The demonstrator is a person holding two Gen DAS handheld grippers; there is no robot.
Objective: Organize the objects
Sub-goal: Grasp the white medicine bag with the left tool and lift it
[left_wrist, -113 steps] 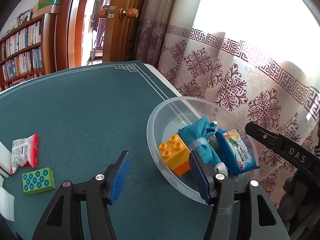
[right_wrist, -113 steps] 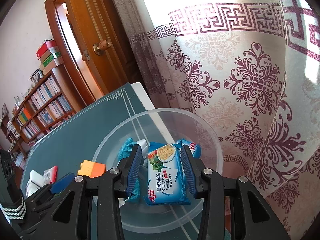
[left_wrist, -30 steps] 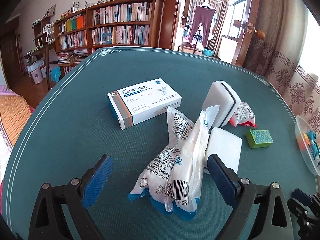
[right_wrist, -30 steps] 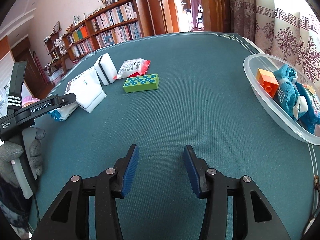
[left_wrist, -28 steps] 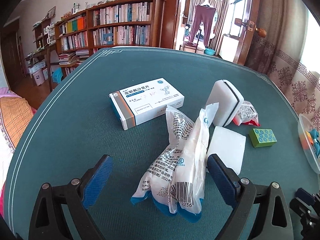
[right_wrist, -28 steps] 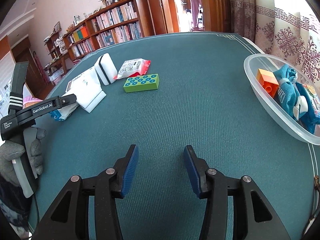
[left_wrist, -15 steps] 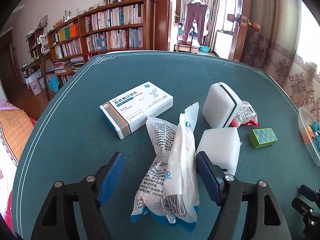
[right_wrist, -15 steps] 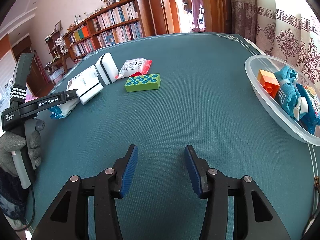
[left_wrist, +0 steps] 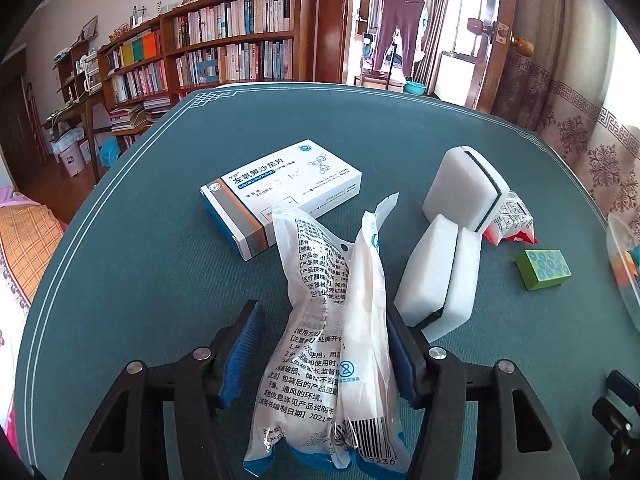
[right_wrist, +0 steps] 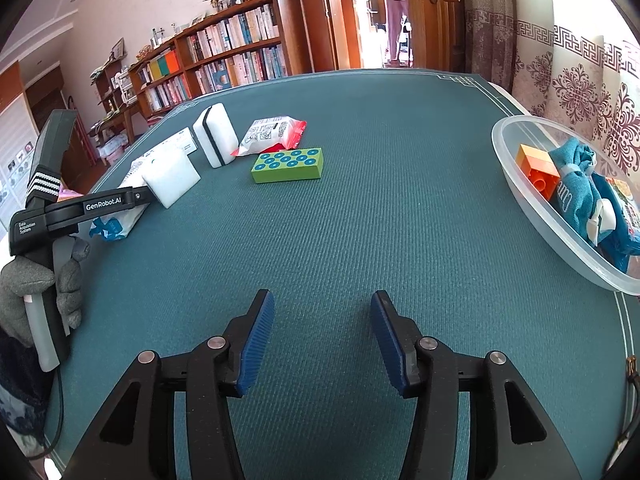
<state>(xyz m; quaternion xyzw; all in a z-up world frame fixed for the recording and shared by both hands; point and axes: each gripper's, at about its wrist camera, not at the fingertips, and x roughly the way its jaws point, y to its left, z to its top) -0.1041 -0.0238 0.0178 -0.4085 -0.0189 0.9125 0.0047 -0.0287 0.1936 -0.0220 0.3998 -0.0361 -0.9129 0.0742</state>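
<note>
Teal felt covers the whole table [right_wrist: 360,208], and most of the clutter sits at one end while the clear plastic bowl [right_wrist: 532,200] at the other end already has an orange block [right_wrist: 536,168], a blue cloth [right_wrist: 576,188] and a snack pack in it. So the step in hand looks like grabbing the next item: the left gripper [left_wrist: 320,356] straddles the white plastic bag [left_wrist: 336,340], which stands crumpled between its blue pads, and the jaws are closing on it. One pad is already against the bag, the other looks just shy, so I wouldn't call it a firm hold yet. Just beside the bag are two white sponges [left_wrist: 440,276], with a medicine box [left_wrist: 280,188] behind and a green block [left_wrist: 544,268] and a red-edged packet [left_wrist: 512,220] further over. The right gripper [right_wrist: 322,340] hovers over bare felt with its jaws parted, slowly widening, nothing between them. My guess is the next move needs a full squeeze on that floppy bag, then a lift clear of the nearer sponge and a carry across to the bowl.
</note>
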